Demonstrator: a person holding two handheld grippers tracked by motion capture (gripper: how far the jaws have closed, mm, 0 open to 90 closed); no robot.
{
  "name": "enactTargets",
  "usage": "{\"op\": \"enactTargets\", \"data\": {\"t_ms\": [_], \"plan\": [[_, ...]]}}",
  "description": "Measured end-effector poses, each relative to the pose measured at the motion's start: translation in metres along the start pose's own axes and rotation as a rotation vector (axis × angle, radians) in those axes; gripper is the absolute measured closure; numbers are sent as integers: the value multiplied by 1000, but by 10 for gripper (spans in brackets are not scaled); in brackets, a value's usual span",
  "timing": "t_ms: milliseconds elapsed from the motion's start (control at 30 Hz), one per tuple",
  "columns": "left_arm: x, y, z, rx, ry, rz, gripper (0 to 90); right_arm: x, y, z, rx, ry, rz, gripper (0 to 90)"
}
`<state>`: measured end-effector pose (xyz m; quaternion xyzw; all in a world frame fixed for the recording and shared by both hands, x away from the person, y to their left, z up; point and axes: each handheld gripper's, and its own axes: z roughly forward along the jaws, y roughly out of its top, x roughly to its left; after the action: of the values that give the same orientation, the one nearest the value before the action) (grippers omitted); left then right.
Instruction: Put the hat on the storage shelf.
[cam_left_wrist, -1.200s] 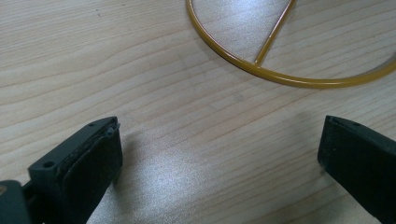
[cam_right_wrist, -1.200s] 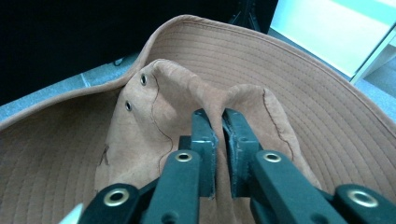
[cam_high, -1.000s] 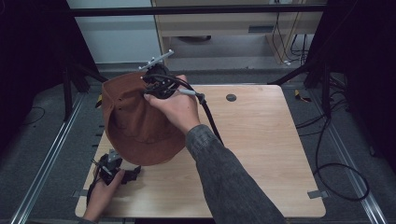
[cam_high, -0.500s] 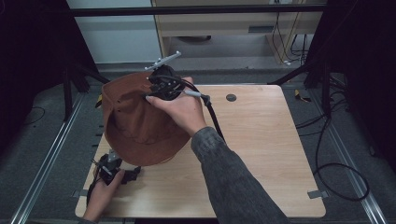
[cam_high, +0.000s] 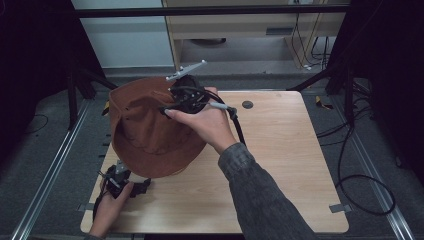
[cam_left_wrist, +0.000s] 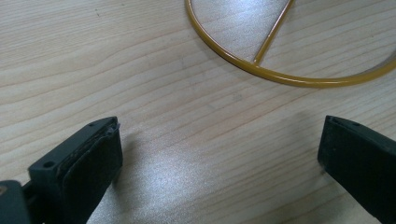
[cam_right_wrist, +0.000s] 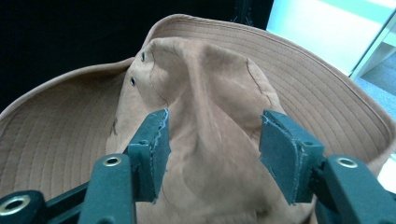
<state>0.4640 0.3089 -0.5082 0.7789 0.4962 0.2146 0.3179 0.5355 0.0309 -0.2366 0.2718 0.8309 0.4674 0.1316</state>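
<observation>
I start with the wooden table (cam_high: 280, 165), which carries everything here. On its left half sits the brown suede bucket hat (cam_high: 150, 132), brim spread wide and overhanging the table's left edge, crown up and creased. It looks propped on something rather than lying flat; in the left gripper view I see a yellow wire ring (cam_left_wrist: 280, 77) with a spoke lying on the wood, which may be the foot of a stand, though I cannot tell that for sure.

My right gripper (cam_high: 172, 107) is over the crown at the hat's far side. In the right gripper view the right gripper (cam_right_wrist: 212, 154) has its jaws parted, one on each side of a raised fold of the crown; they have just been opening, and the pads no longer pinch the suede. The fold runs away from me between the jaws, so the hat lies straight ahead and just beneath them.

My left gripper (cam_high: 119, 175) rests near the table's front-left corner, just by the near brim. Its jaws (cam_left_wrist: 210, 168) stand spread wide over bare wood with nothing between them.

The right hand is plainly the nearer one to the crown. I judge that any further settling of the hat turns on that fold.
</observation>
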Motion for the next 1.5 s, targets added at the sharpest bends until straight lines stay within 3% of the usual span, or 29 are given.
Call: {"op": "enactTargets", "data": {"t_ms": [500, 767, 1033, 1333, 1500], "plan": [[1, 1, 0, 8, -2, 13, 0, -4, -9, -22, -5, 11, -6, 403], [1, 1, 0, 7, -3, 11, 0, -10, -17, -39, -29, -45, 15, 238], [1, 1, 1, 4, -1, 11, 0, -22, -42, -66, -57, -107, 33, 107], [0, 0, 1, -3, -1, 0, 0, -42, -81, -98, -80, -158, 94, 84], [-1, 0, 1, -5, -1, -4, 0, -47, -92, -107, -78, -188, 118, 79]]}}
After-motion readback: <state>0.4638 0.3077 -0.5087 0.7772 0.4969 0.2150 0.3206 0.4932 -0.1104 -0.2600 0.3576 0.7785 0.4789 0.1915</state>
